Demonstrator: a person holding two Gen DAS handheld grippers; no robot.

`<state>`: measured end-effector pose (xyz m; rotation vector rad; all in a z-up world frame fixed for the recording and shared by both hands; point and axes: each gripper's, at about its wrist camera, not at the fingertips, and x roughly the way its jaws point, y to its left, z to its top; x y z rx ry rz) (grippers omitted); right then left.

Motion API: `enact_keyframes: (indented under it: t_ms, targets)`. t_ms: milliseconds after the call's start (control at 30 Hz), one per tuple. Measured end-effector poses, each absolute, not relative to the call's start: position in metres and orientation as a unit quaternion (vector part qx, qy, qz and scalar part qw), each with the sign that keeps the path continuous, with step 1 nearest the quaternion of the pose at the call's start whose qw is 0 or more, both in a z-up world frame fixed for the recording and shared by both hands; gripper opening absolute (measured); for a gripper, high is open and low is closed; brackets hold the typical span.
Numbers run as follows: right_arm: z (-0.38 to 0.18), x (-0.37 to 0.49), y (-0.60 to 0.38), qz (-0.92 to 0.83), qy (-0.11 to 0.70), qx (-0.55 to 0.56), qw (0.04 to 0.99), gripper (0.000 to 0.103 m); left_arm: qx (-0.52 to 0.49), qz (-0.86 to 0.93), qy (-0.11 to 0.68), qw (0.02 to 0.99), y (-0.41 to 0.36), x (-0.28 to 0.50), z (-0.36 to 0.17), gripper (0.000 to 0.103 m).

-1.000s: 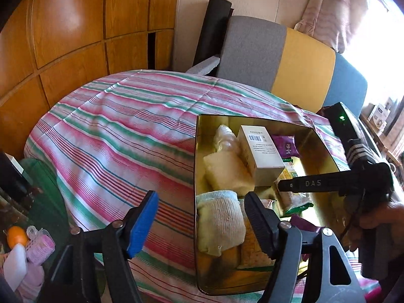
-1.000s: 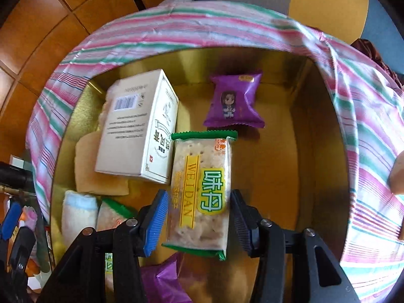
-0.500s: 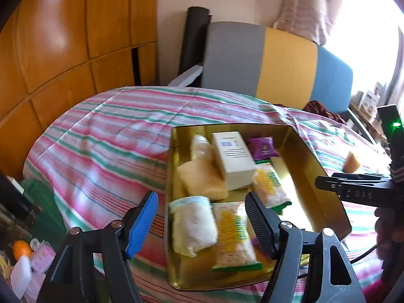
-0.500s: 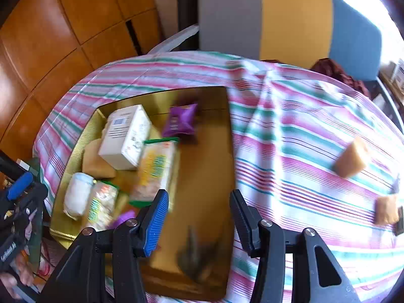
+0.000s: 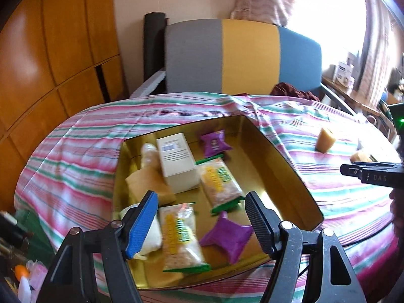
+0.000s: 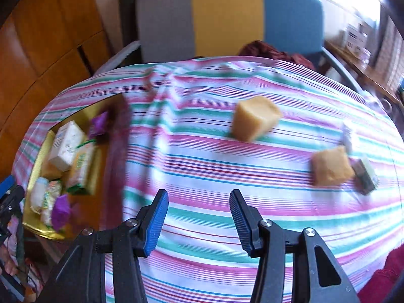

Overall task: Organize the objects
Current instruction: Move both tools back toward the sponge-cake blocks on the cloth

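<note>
A gold tray (image 5: 282, 156) on the striped tablecloth holds a white box (image 5: 176, 161), two green-edged cracker packs (image 5: 219, 181), two purple packets (image 5: 227, 234) and pale wrapped items. My left gripper (image 5: 200, 223) is open and empty, hovering over the tray's near end. My right gripper (image 6: 198, 221) is open and empty over the bare cloth, right of the tray (image 6: 38, 227). Two tan blocks (image 6: 255, 122) (image 6: 330, 165) lie on the cloth ahead of it, with a small dark-and-white item (image 6: 364, 176) beside the right one.
A grey, yellow and blue chair back (image 5: 242, 55) stands behind the table. Wooden panels (image 5: 50, 50) line the left wall. Clutter sits on the floor at lower left (image 5: 22, 277). The right gripper's side shows at the left view's right edge (image 5: 373, 174).
My right gripper let go of the cracker pack in the tray and swung right over the cloth toward the tan blocks. The left view drew back and turned right.
</note>
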<state>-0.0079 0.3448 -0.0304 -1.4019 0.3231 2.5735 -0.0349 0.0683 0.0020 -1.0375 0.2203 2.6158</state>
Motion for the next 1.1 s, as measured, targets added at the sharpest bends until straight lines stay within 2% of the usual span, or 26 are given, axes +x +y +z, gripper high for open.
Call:
enact_keyframes:
  t_ms: [367, 567, 700, 1100]
  targets:
    - [-0.029, 0.015, 0.443, 0.854, 0.125, -0.463, 0.201, 0.051, -0.354, 0.904, 0.115, 0.208, 0.126, -0.035, 0.01, 0.072]
    - [-0.04, 0.029, 0.491, 0.841, 0.175, -0.446, 0.252, 0.051, -0.352, 0.894, 0.136, 0.24, 0.165, -0.039, 0.013, 0.072]
    - [-0.046, 0.035, 0.504, 0.833, 0.215, -0.441, 0.255, 0.051, -0.347, 0.89, 0.151, 0.254, 0.189, -0.042, 0.014, 0.072]
    - [-0.05, 0.045, 0.519, 0.824, 0.265, -0.429, 0.259, 0.051, -0.355, 0.866, 0.196, 0.293, 0.266, -0.054, 0.004, 0.072]
